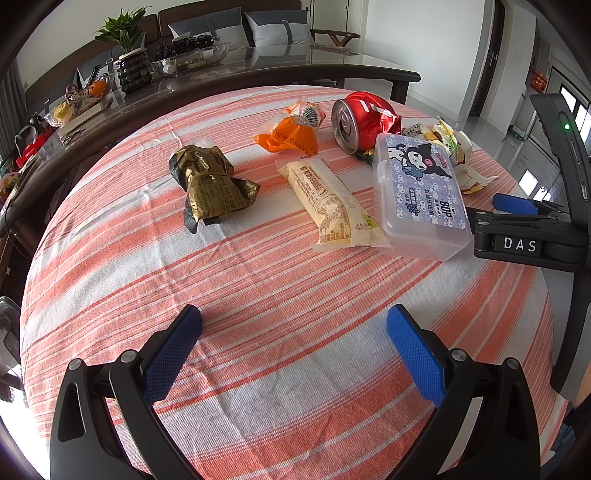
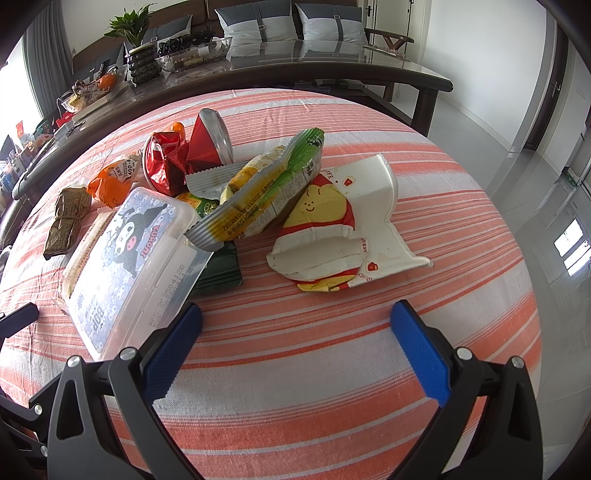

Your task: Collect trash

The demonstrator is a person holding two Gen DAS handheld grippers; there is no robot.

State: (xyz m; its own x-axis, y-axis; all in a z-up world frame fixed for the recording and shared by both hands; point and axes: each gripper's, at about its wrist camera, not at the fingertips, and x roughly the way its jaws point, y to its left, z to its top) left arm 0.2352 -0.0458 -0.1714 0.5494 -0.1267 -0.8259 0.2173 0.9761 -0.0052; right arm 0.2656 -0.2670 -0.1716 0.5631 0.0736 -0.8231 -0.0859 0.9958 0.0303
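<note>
Trash lies on a striped round table point(image 1: 258, 295). A crumpled gold wrapper point(image 1: 208, 182), an orange bag point(image 1: 290, 134), a crushed red can point(image 1: 356, 120), a pale yellow packet point(image 1: 330, 205) and a clear plastic box with a cartoon lid point(image 1: 419, 192) sit ahead of my left gripper point(image 1: 293, 328), which is open and holds nothing. In the right wrist view the box point(image 2: 136, 266) is beside the left finger of my right gripper point(image 2: 295, 325), also open. A green-yellow wrapper point(image 2: 266, 192) and a flattened paper cup point(image 2: 343, 225) lie beyond it.
A dark glass-topped table point(image 1: 258, 70) with a potted plant point(image 1: 129, 55), glass bowls and fruit stands behind the round table. A sofa with grey cushions point(image 2: 280, 18) is further back. Tiled floor point(image 2: 535, 166) opens to the right.
</note>
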